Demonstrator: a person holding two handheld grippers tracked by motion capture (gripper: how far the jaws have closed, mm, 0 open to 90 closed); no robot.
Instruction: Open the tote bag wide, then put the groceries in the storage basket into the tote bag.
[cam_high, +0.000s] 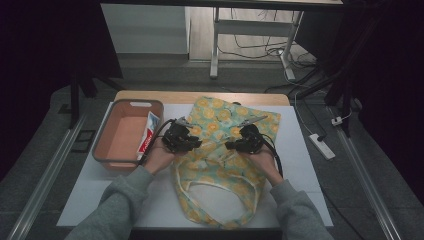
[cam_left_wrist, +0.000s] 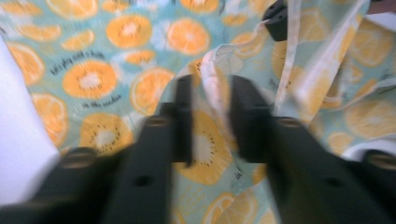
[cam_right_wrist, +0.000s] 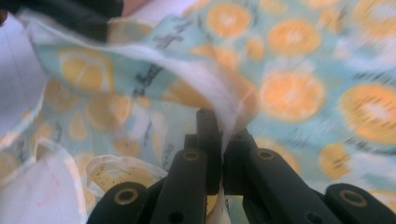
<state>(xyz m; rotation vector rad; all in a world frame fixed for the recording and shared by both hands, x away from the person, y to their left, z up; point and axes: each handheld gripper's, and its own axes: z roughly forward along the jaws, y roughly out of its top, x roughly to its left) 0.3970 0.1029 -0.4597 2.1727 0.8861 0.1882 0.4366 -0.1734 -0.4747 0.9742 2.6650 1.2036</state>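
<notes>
Hand-held gripper (cam_high: 197, 142) over white table (cam_high: 305, 165)

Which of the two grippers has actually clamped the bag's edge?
The right gripper: its jaws are shut on the white edge of the fruit-print bag. The left gripper has jaws apart, the edge only lying between them.

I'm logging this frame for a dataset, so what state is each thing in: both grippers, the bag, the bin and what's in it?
Left gripper: open, jaws either side of the bag's edge.
Right gripper: shut on the bag's edge.
Fruit-print bag: lying on the table, mouth being lifted.
Bin: upright, open-topped.
Toothpaste box: leaning against the bin's right wall.
</notes>
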